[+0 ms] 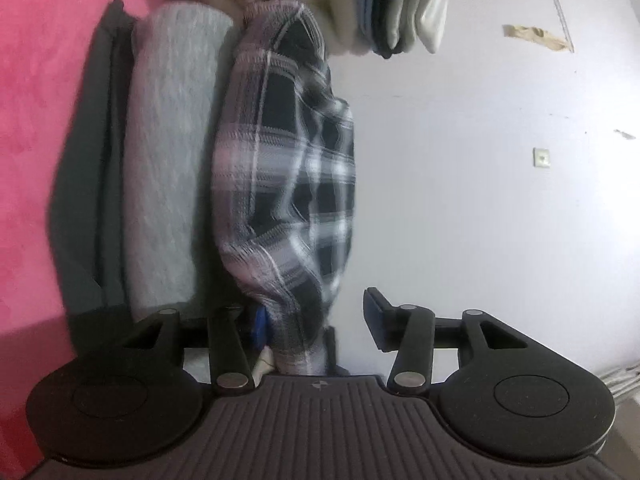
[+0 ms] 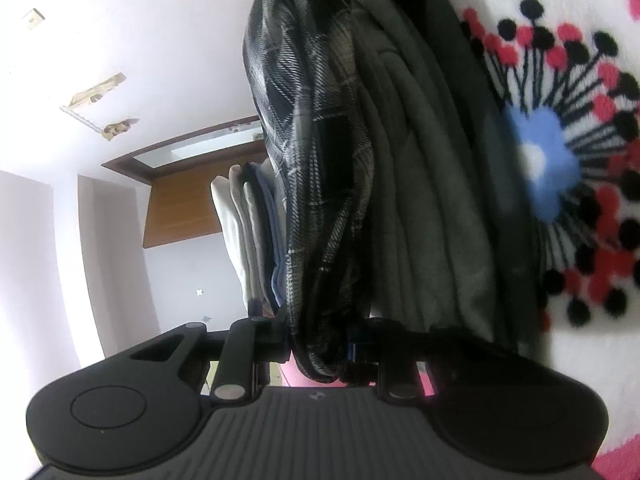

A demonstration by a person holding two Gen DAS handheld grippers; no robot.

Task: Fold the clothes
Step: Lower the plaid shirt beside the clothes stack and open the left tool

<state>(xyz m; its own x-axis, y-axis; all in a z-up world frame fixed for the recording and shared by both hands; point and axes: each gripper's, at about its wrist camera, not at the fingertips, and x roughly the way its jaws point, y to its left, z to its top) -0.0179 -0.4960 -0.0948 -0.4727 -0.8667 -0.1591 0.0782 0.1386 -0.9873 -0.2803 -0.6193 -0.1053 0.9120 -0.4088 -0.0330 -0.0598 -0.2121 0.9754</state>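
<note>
right gripper [image 2: 320, 344] pinching plaid shirt [image 2: 308, 128] | left gripper [image 1: 316, 328] parted, shirt between, likely slack | keep edges level onto grey stack [image 1: 168, 160]

Left gripper [image 1: 316, 328]: matte black, two round side discs, ribbed grey centre plate with small cross mark, silver rivets on link bars, blue pad. Right gripper [image 2: 320, 344]: same build, same colours.

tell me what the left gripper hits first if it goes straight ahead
The plaid shirt: its fabric already lies between the left gripper's jaws and stretches ahead. Depth beyond it is unclear.
</note>
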